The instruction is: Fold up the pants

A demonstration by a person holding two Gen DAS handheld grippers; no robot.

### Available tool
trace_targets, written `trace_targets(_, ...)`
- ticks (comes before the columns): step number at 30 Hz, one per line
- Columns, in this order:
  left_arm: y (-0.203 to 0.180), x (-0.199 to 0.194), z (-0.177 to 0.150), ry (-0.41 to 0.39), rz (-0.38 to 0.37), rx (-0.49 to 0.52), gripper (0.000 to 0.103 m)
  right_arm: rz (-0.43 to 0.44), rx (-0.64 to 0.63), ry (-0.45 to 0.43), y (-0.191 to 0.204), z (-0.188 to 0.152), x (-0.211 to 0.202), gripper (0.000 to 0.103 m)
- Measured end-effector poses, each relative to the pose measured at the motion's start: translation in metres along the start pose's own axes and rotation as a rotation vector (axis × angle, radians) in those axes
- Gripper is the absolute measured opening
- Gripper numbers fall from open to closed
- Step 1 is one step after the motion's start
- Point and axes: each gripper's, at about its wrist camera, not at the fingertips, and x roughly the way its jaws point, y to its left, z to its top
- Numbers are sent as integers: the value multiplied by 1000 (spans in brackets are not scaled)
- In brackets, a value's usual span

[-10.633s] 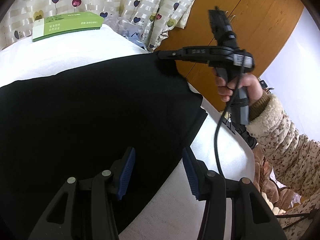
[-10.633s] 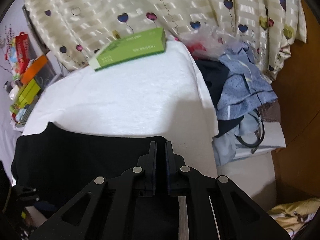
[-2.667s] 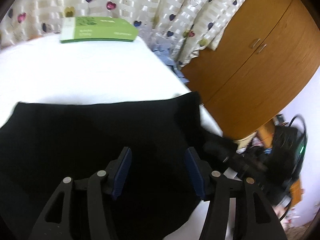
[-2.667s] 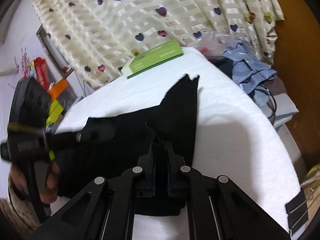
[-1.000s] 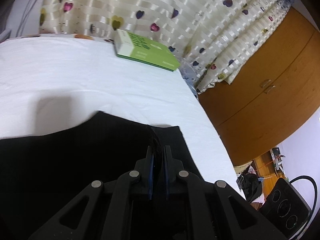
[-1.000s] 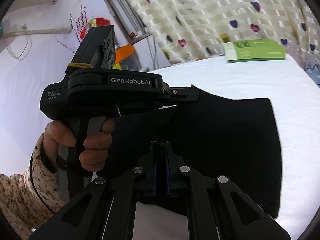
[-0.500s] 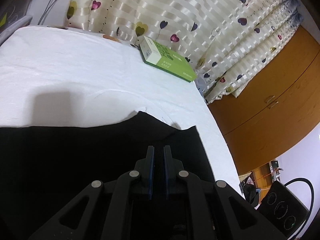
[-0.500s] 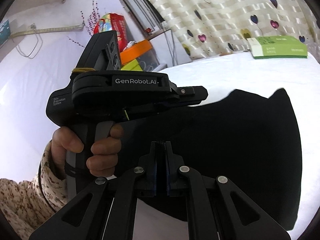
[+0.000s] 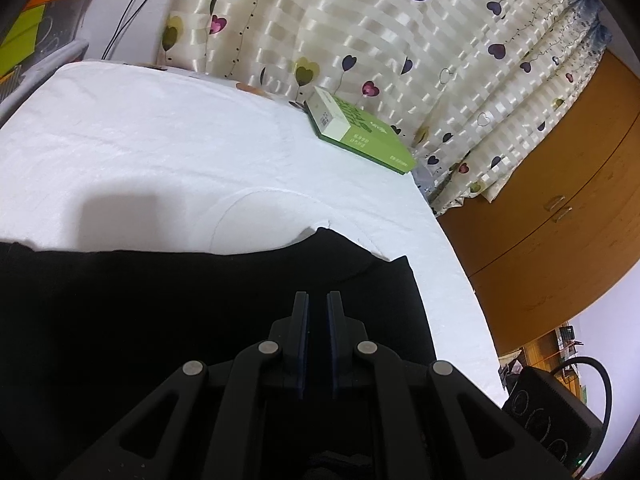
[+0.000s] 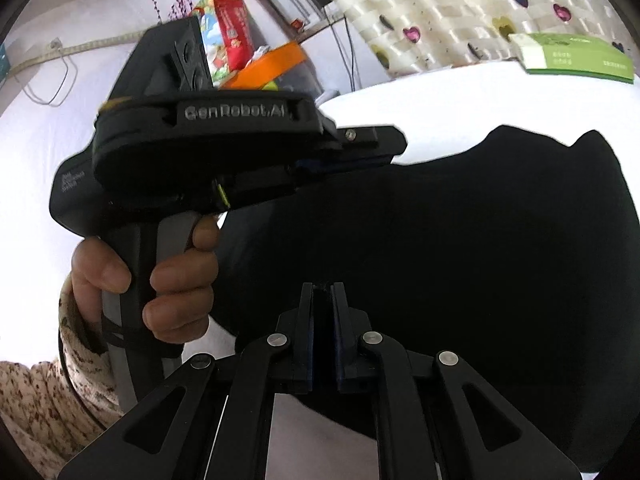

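Observation:
The black pants [image 9: 140,304] lie on the white bed [image 9: 160,152] and fill the lower part of both views [image 10: 460,240]. My left gripper [image 9: 317,300] is shut on a fold of the pants' near edge. It also shows from the side in the right wrist view [image 10: 384,148], held in a hand, its tip at the pants' far-left edge. My right gripper [image 10: 323,292] is shut on the pants' near edge, just right of that hand.
A green and white box [image 9: 356,134] lies at the far end of the bed by the heart-patterned curtain [image 9: 380,40]; it also shows in the right wrist view [image 10: 576,60]. A wooden wardrobe [image 9: 560,216] stands right of the bed. Shelves with coloured boxes [image 10: 228,48] stand on the left.
Both grippers stay shut on the pants and have carried the held edge further over the cloth toward the far end. The left gripper sits closer in the right wrist view.

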Motion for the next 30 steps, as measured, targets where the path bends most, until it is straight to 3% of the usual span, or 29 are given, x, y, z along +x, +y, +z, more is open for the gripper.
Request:
trace_targets(5, -6, -5, -2, -16, 18, 18, 10, 59, 6, 10, 3, 0, -7, 22)
trace_targets(8, -8, -11, -3, -31, 24, 28, 11, -10, -54, -8, 8, -2, -23, 32)
trace_targets(11, -9, -16, -4, -38, 29, 20, 12, -51, -21, -44, -9, 2, -47, 32)
trace_targets(13, -8, -19, -5, -41, 41, 16, 19, -97, 4, -82, -25, 6, -67, 32)
trace_targets(16, -5, -20, -8, -37, 48, 7, 32, -299, 33, -122, -55, 14, -89, 32)
trace_targets(19, 2, -19, -12, -28, 65, -9, 38, -382, 63, -97, -81, 23, -91, 32)
trace_targets(23, 14, -8, -18, 14, 76, -63, 40, -421, 71, -17, -97, 26, -74, 32)
trace_targets(28, 13, 1, -28, 41, 108, -80, 40, -482, -42, 51, -93, 25, -63, 32)
trace_targets(30, 11, 2, -29, 41, 117, -75, 40, -433, -43, 28, -95, 32, -72, 32)
